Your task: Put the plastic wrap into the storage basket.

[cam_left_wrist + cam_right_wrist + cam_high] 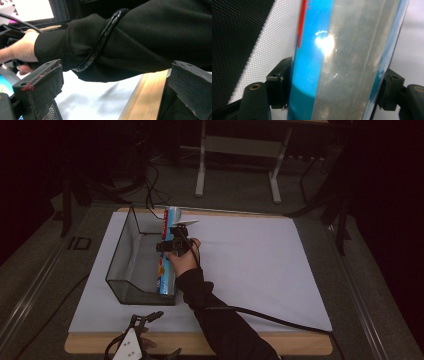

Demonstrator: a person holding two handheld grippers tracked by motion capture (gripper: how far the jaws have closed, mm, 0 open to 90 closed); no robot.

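Lying lengthwise along the right wall of the mesh bin (122,270) on the counter (260,265), apparently for lowering in: long blue box (167,270), closely flanked by right gripper (172,245), clamped or freed impossible to tell; left gripper (112,82) parked open, empty.

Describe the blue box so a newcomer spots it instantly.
Start at the white mat on the table, then the dark mesh tray at its left. The long blue box lies along the tray's right edge, between the right gripper's jaws: the one bright, glossy thing there.
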